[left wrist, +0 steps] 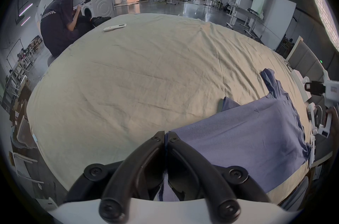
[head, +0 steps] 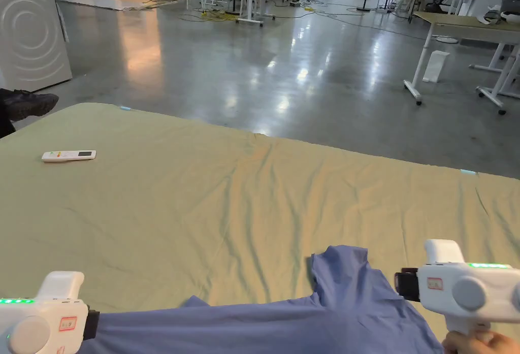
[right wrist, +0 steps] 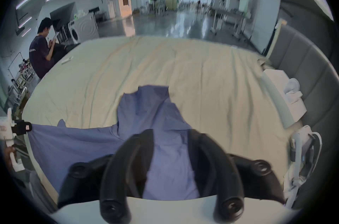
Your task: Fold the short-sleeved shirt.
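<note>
Bed sheet, pinched blue shirt

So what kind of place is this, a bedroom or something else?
Probably a large lab or workshop hall, not a bedroom: the bed stands on an open polished concrete floor, with a washing machine beside it and wheeled work tables and cables farther off.

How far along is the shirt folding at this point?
Early. Done: the blue shirt lies on the green sheet, mostly spread, one sleeve sticking out. In hand: the left gripper is shut on the shirt's edge; the right gripper hovers open over it. Left: every fold, since none shows.
</note>
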